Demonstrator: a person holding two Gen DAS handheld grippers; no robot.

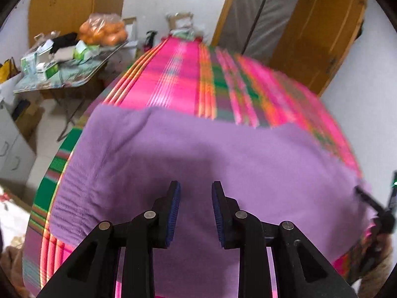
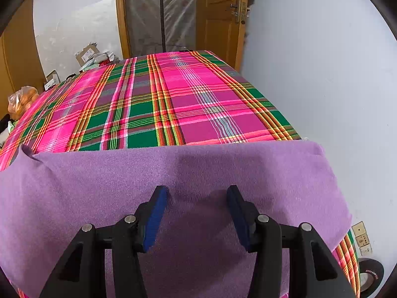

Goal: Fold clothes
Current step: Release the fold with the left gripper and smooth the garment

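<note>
A purple garment (image 1: 198,154) lies spread flat on the near part of a bed covered by a pink and green plaid sheet (image 1: 178,74). My left gripper (image 1: 196,188) hovers over the garment, open, with nothing between its blue pads. In the right wrist view the same purple garment (image 2: 124,173) fills the foreground on the plaid sheet (image 2: 161,99). My right gripper (image 2: 197,193) is open above the cloth, holding nothing. The other gripper's black tip (image 1: 372,203) shows at the garment's right edge in the left wrist view.
A cluttered folding table (image 1: 62,72) with boxes and a bag of oranges (image 1: 104,29) stands left of the bed. A wooden door (image 2: 218,17) and a plastic-covered doorway (image 2: 161,12) lie beyond the bed. A white wall (image 2: 322,87) runs along its right side.
</note>
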